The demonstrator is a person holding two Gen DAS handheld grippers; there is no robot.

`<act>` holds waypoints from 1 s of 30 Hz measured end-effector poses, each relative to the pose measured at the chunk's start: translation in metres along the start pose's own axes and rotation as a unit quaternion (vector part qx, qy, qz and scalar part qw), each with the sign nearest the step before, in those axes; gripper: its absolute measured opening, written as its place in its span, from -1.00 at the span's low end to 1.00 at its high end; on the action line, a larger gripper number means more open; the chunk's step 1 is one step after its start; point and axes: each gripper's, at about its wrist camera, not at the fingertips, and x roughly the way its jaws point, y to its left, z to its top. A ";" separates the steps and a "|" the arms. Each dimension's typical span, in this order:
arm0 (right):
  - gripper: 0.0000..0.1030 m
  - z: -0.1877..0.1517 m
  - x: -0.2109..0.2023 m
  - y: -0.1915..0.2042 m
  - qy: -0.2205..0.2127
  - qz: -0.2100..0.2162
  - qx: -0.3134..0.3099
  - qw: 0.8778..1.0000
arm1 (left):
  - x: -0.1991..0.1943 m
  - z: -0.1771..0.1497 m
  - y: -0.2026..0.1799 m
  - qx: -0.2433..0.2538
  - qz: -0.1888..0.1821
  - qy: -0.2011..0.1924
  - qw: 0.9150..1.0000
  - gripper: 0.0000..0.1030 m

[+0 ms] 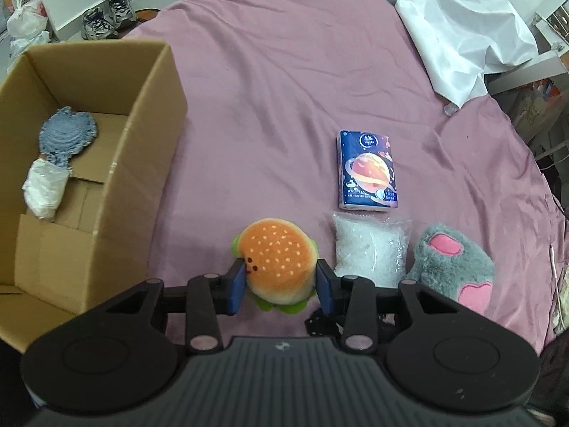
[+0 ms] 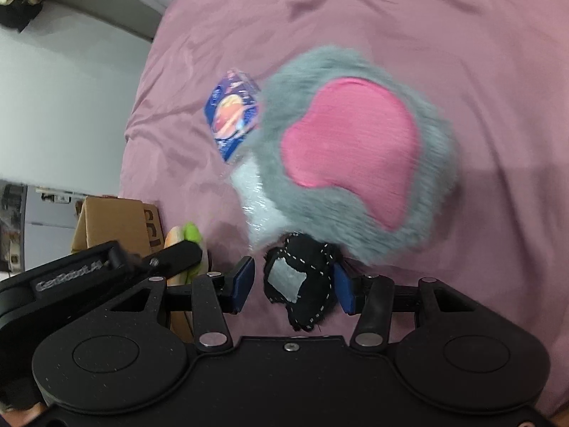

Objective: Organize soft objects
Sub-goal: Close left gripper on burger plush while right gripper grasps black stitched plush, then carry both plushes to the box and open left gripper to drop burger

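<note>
On the pink bed (image 1: pixel 284 82), along its near edge, the sorting was partly done. The cardboard box (image 1: pixel 149 163) at the left edge already held a denim toy (image 1: pixel 67 133) and a white bundle (image 1: pixel 44 190). Still out on the bed lay a tissue pack (image 1: pixel 368 172), a clear bag of white filling (image 1: pixel 370 247), a grey paw plush (image 1: pixel 451 263) and a burger plush (image 1: pixel 277 259), in a loose row near that edge.

The left gripper (image 1: pixel 281 284) had both pads against the burger's sides, apparently clamped on it; a move into the box seemed next.

The right gripper (image 2: pixel 295 284) stood spread around a small black patch (image 2: pixel 298 281) with white stitching, one pad touching it, the other apart, so no grip yet. Roughly two of seven items looked stowed.
</note>
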 end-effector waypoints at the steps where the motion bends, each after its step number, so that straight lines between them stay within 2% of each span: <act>1: -0.15 -0.001 0.001 0.004 -0.001 -0.005 -0.012 1.000 | -0.004 0.000 0.000 0.001 0.000 -0.004 1.000 -0.23; 2: -0.38 -0.001 0.001 0.006 0.000 -0.008 -0.021 1.000 | -0.010 0.000 0.000 0.003 -0.001 -0.010 1.000 -0.23; 3: -0.48 -0.003 0.001 0.007 0.004 -0.008 -0.026 1.000 | -0.016 -0.001 0.002 0.005 -0.002 -0.015 1.000 -0.23; 7: -0.62 -0.009 -0.007 0.009 0.003 0.002 -0.037 0.999 | -0.037 -0.004 0.006 0.009 0.000 -0.034 0.999 -0.23; 17: -0.63 -0.023 -0.045 0.016 -0.034 0.033 -0.060 0.997 | -0.077 -0.015 0.024 0.006 0.005 -0.071 0.997 -0.23; 30: -0.63 -0.038 -0.080 0.031 -0.072 0.045 -0.102 0.991 | -0.114 -0.024 0.062 -0.023 0.010 -0.103 0.994 -0.23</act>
